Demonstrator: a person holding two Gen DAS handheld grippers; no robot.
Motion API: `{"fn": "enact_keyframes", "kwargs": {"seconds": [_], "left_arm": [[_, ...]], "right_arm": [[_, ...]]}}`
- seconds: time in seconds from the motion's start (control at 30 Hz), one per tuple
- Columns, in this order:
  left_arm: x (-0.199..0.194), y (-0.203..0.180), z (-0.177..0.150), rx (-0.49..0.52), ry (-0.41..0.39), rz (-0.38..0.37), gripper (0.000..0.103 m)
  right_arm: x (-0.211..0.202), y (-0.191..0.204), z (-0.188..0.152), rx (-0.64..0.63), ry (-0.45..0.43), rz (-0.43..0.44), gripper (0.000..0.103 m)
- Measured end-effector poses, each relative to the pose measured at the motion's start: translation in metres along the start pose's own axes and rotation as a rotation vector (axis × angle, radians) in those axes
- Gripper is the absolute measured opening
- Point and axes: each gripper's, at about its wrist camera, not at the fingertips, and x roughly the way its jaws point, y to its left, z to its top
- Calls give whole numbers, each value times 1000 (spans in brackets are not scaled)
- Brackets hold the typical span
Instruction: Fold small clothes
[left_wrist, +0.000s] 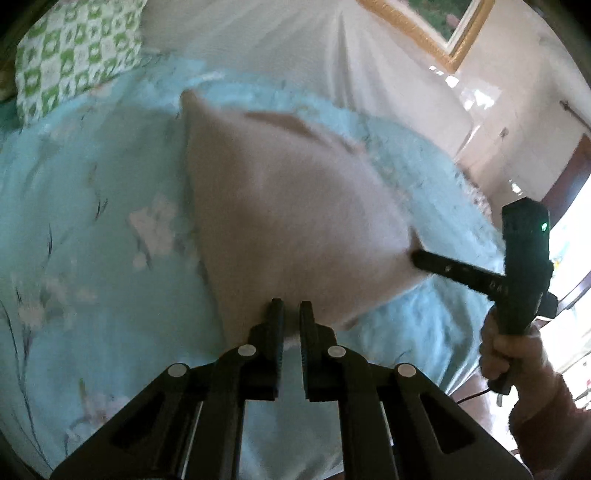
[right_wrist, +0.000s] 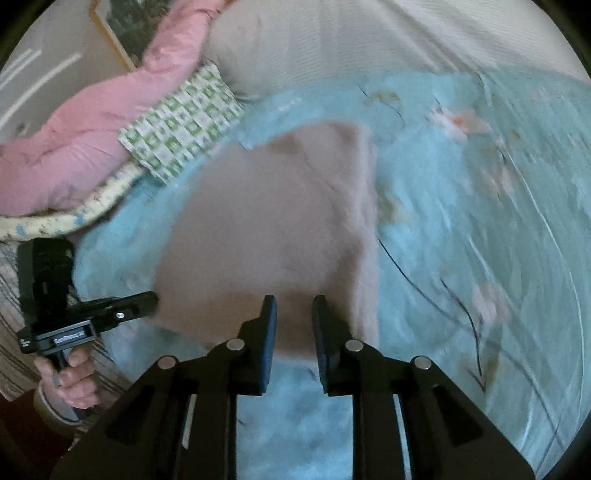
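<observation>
Over floral bedding (left_wrist: 92, 192), both grippers' fingers (left_wrist: 275, 321) (right_wrist: 267, 317) clench corners of a blurred beige cloth (left_wrist: 288, 206).

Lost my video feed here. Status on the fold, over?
Left gripper and right gripper both pinching the pinkish cloth's near edge. Cloth spread over the blue floral bedspread, blurred. Green-checked pillow beyond, nothing blocking.

A soft, matt pale pink cloth garment (left_wrist: 288, 206) lies mid-frame on smooth light blue floral bedding fabric (left_wrist: 85, 206), beneath matt black plastic gripper fingers (left_wrist: 275, 325) with shiny metal pins.
</observation>
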Motion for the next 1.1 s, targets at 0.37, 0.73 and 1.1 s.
{"fn": "enact_keyframes", "kwargs": {"seconds": [0.37, 0.73, 1.1], "left_arm": [[13, 8, -4, -48, 17, -15, 6], [-14, 1, 16, -8, -27, -5, 19], [-13, 21, 80, -82, -106, 31, 23]], "right_arm": [[9, -14, -12, 48, 16, -16, 20], [-16, -12, 0, 108, -36, 18, 21], [-8, 12, 44, 71, -85, 65, 21]]}}
